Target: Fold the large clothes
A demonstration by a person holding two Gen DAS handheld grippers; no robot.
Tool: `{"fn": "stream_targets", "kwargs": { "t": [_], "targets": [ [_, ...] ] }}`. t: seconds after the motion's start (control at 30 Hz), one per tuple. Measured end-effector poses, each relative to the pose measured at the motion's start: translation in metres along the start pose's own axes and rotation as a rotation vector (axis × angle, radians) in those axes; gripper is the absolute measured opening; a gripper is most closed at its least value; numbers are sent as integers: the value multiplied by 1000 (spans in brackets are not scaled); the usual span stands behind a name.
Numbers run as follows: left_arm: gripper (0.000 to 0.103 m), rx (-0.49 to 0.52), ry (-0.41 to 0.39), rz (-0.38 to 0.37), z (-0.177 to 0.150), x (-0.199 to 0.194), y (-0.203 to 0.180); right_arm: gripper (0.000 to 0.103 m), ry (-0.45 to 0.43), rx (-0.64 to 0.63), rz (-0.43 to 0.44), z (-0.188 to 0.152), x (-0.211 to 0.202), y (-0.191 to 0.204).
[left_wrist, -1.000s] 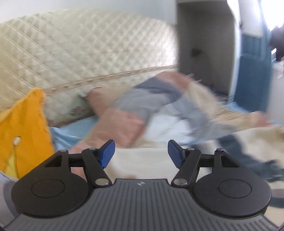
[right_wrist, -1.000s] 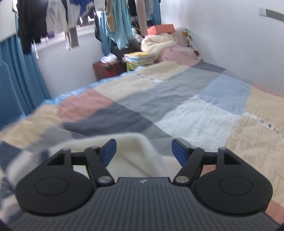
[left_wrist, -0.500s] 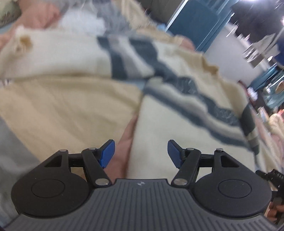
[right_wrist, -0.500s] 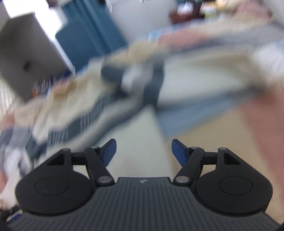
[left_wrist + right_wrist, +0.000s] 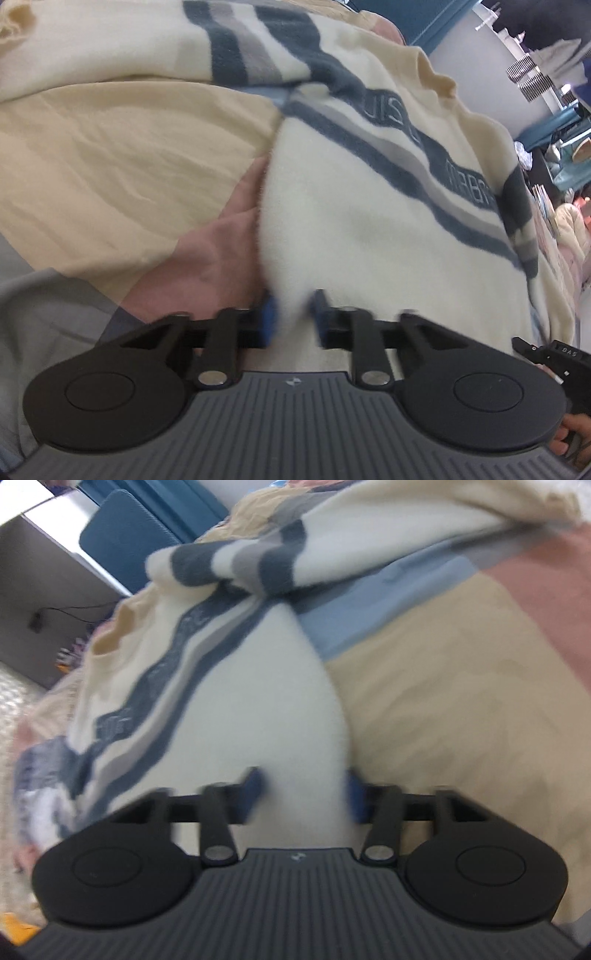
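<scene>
A cream sweater [image 5: 369,229] with navy and grey stripes lies spread on a patchwork bedspread [image 5: 122,158]. My left gripper [image 5: 291,317] is at the sweater's bottom hem near its left corner, its blue pads closed to a narrow gap with cream fabric pinched between them. In the right wrist view the same sweater [image 5: 258,686] runs away from me, one sleeve folded across at the top. My right gripper [image 5: 303,794] straddles the hem at the other corner, jaws partly closed around a wide band of fabric, pads blurred.
The bedspread [image 5: 461,701] has tan, pink, blue and grey patches. A blue chair [image 5: 125,520] and a grey cabinet [image 5: 48,602] stand beyond the bed. The other handle and a hand [image 5: 565,406] show at the left view's lower right.
Both grippers swung down onto the sweater's hem. Both jaws were wide open before and have now closed in on the fabric, the left nearly fully, the right less so.
</scene>
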State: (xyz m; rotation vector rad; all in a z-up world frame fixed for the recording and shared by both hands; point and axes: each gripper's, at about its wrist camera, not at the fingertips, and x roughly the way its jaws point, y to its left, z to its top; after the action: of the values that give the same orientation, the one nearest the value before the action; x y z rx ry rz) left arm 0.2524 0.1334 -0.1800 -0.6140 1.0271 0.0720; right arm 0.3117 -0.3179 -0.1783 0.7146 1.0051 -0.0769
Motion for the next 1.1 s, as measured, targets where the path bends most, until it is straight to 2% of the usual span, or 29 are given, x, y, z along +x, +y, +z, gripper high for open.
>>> {"fn": "stream_targets", "kwargs": {
  "t": [0.13,0.3,0.43,0.57,0.63,0.7,0.77,0.8,0.83,0.87,0.9,1.0,1.1],
  "targets": [
    [13,-10,-43,-37,2,-26,3,9,-68,-46,27,-1,-28,11],
    [6,43,-56,-15,-3,-62,-1,7,-123,-148,49,-6,-63,26],
    [6,56,-47,0,-1,-63,0,8,-93,-170,13,-4,-65,28],
    [8,77,-44,18,0,-62,-5,12,-61,-120,-5,3,-62,20],
    [16,88,-53,26,-4,-64,-8,15,-59,-88,-1,7,-66,14],
    [39,112,-76,1,-1,-68,-15,16,-75,-50,49,14,-74,6],
    [46,140,-105,-15,1,-73,-24,17,-94,-19,126,25,-82,-2],
    [48,155,-119,-19,2,-75,-31,20,-109,-7,140,31,-87,-7],
    [50,166,-130,-31,4,-75,-39,39,-130,8,150,39,-92,-13],
    [51,172,-135,-42,4,-75,-47,63,-154,27,157,45,-96,-20],
    [52,180,-139,-54,5,-72,-56,69,-180,48,163,51,-100,-28],
    [52,224,-150,-72,6,-57,-84,70,-231,98,156,73,-104,-54],
    [52,237,-126,-79,4,-26,-103,70,-246,143,113,87,-93,-82]
  ]
}}
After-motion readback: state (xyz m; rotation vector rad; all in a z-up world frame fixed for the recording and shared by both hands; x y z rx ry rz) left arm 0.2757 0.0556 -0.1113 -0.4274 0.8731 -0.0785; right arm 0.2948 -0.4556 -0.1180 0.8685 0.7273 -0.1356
